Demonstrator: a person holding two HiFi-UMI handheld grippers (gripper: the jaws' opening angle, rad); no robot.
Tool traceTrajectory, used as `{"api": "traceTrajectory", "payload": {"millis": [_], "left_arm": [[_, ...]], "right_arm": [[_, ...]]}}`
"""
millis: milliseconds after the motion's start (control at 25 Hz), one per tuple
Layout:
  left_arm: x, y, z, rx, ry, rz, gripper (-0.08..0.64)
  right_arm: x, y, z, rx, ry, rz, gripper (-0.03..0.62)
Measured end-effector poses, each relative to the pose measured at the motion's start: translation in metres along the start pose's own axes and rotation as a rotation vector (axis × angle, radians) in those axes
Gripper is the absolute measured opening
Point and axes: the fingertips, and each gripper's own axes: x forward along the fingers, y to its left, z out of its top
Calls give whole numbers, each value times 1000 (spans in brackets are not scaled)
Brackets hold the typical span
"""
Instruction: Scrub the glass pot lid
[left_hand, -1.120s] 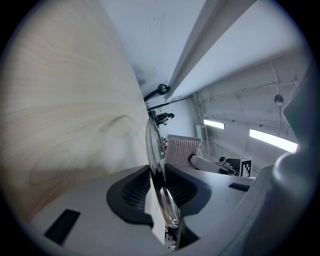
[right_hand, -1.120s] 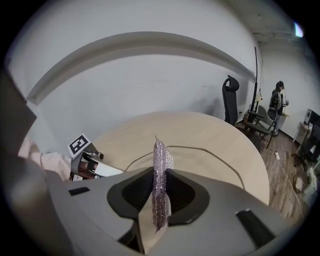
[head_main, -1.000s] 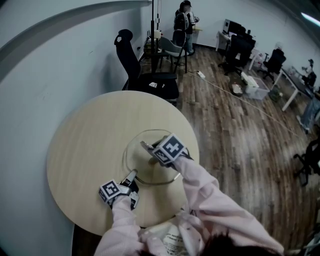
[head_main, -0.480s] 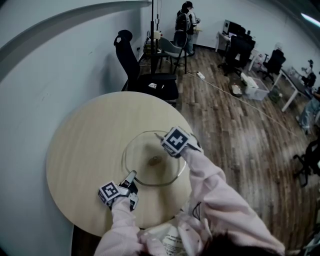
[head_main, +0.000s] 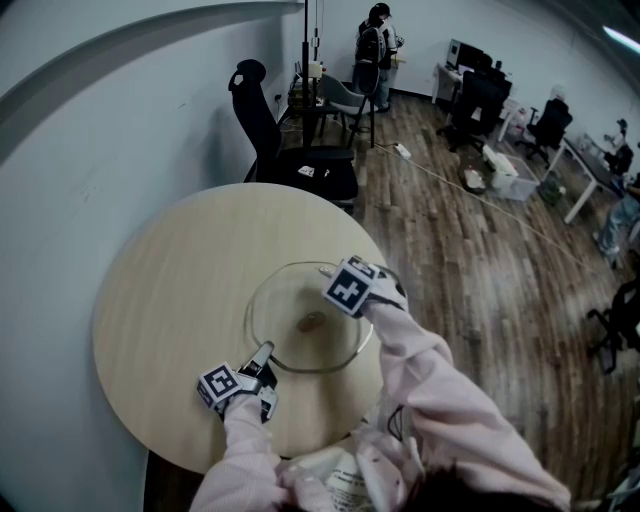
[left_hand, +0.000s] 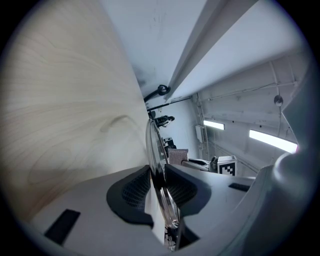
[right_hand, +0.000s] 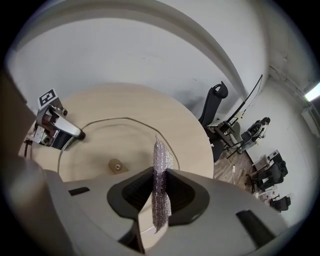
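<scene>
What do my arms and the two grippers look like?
Pale pink sleeves cover both arms. The left hand-held gripper and the right hand-held gripper each have a light grey body, black ridged pads, and a cube bearing black-and-white square markers.

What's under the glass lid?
Only bare table shows through the lid. The spot beneath its knob and under the rim clamped by the left gripper is hidden.

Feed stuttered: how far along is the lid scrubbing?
Done: left gripper clamps the round glass pot lid by its rim on the pale wooden table; right gripper grips a silvery mesh scrubber. In hand: scrubber at the lid's far-right rim. Left: scrubbing; cleaned area unreadable.
</scene>
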Motion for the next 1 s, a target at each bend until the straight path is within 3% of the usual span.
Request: {"api": "traceTrajectory", "payload": {"millis": [240,1000], "left_arm": [[-2,-3,-4,2,-3,-1,87],[3,1,-4,-1,0,-7,87]], "right_arm": [[6,10,3,-77,-14,-6,86],[28,36,-11,-115,34,29,86]]}}
